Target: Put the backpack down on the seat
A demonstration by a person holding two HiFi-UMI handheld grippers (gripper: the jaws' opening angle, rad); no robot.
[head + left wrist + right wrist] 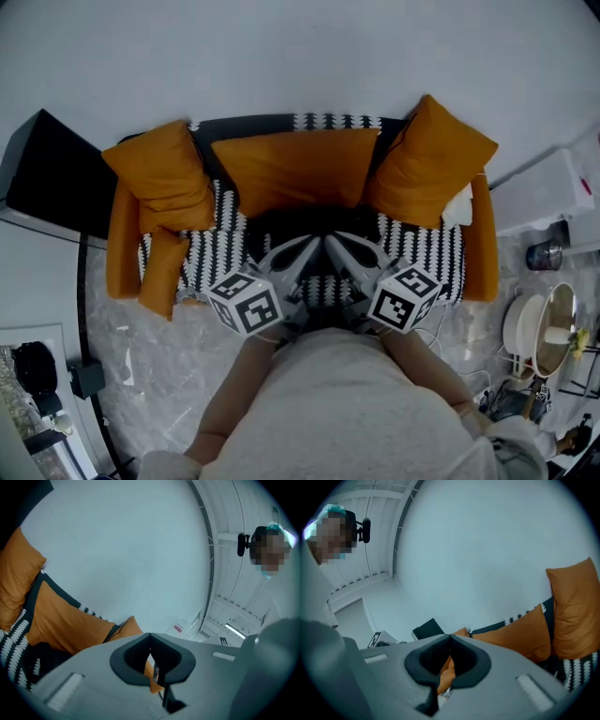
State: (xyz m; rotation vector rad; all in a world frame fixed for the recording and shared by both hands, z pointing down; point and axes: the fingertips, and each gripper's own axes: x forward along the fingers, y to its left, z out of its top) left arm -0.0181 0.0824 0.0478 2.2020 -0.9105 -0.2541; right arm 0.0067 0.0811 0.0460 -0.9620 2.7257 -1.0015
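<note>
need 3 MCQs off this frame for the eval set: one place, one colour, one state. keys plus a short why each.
1. Where is the dark backpack?
A) on the floor
B) on the middle of the sofa seat
C) on a shelf

2. What colour are the cushions?
A) blue
B) orange
C) green

3. How do the jaws of the left gripper and right gripper stand?
A) both shut
B) both wide open
C) only the left open

Key: 1 B, the dark bulk lies on the patterned seat below the middle cushion. 2 B, they are orange in all views. 3 A, each gripper view shows its jaw tips meeting.
</note>
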